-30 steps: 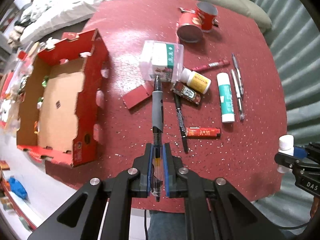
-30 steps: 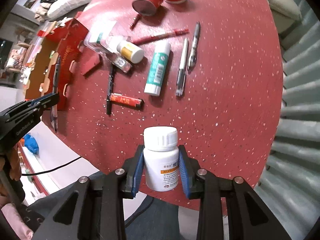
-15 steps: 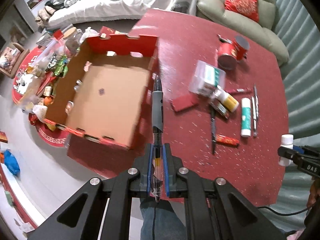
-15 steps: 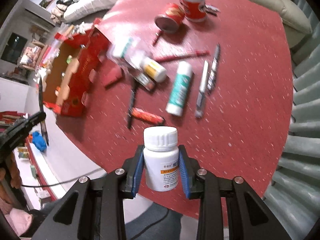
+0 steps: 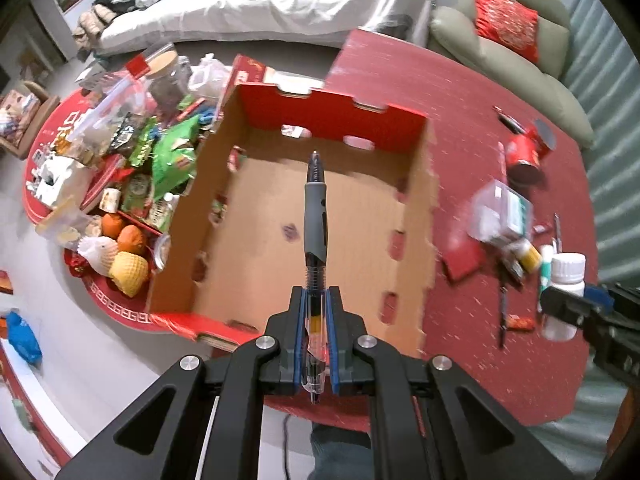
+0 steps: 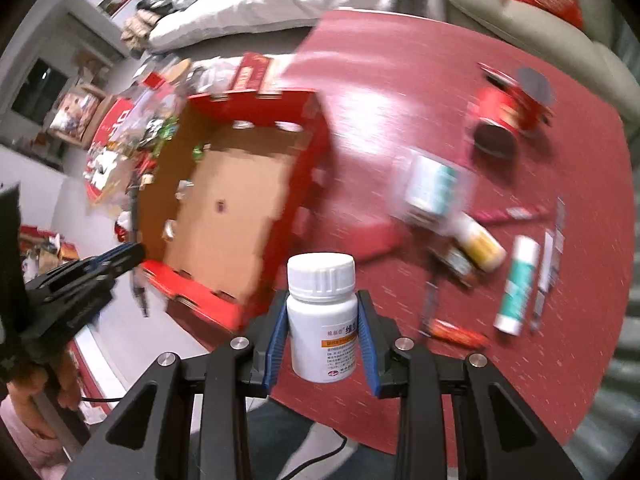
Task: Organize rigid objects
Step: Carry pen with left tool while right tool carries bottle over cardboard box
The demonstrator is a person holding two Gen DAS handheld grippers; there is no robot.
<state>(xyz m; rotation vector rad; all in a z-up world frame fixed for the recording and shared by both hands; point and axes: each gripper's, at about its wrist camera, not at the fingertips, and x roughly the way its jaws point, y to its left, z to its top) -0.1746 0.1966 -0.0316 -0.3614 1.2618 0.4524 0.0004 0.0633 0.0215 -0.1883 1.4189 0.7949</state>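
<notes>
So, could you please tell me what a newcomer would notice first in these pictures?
Probably the open red cardboard box at the table's left edge, with the left gripper holding a pen over it. Next, the white pill bottle clamped in the right gripper, with pens and tubes scattered on the red table behind.

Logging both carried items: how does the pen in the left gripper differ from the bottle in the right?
The grey-gripped clear plastic pen is long and thin; the white plastic pill bottle is short and stout. The pen sits over the open cardboard box; the bottle sits over the red table. Both are clamped between blue-padded fingers.
</notes>
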